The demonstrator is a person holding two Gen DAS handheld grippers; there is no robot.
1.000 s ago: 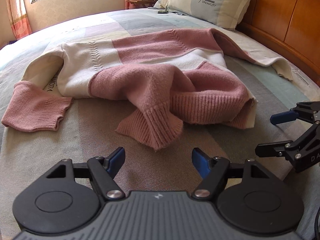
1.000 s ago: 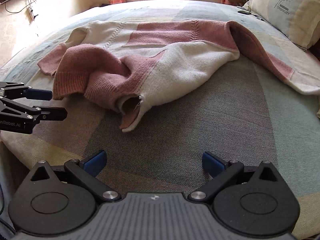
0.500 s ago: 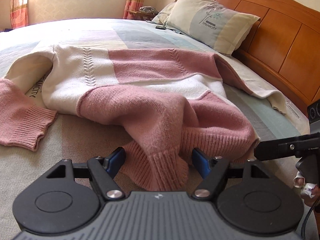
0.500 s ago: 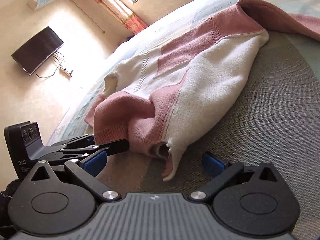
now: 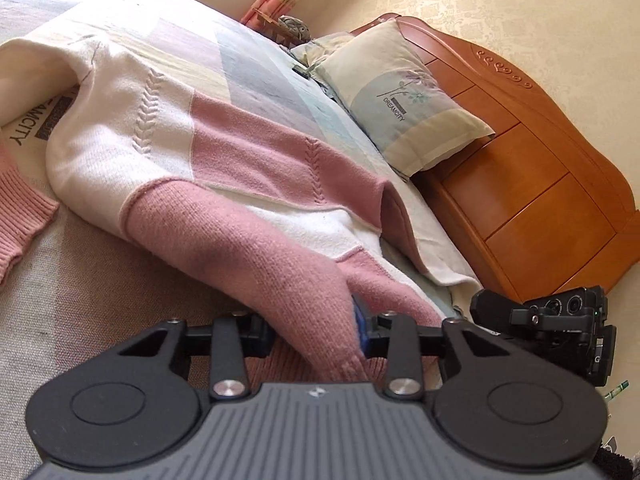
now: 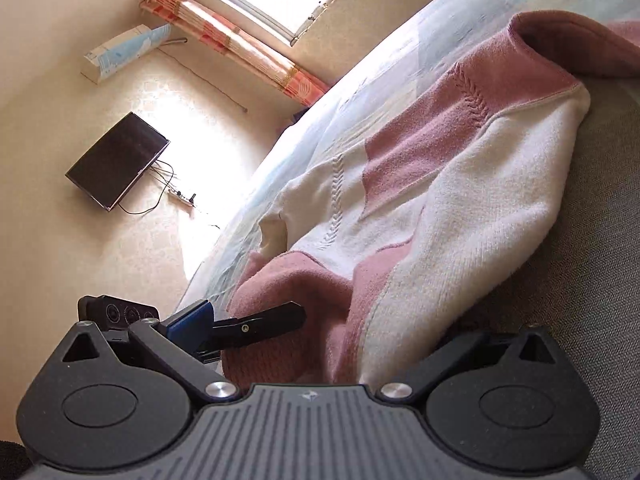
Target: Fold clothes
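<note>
Both grippers, open and clear of the pink-and-cream knitted sweater (image 5: 224,184) a second ago: left gripper (image 5: 316,330) now pinches its hem, right gripper (image 6: 332,356) straddles it, grip uncertain; lifting can begin

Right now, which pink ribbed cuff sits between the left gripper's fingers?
The cuff on the pink sleeve running down to the left gripper. The other cuff lies flat at the far left, untouched.
</note>
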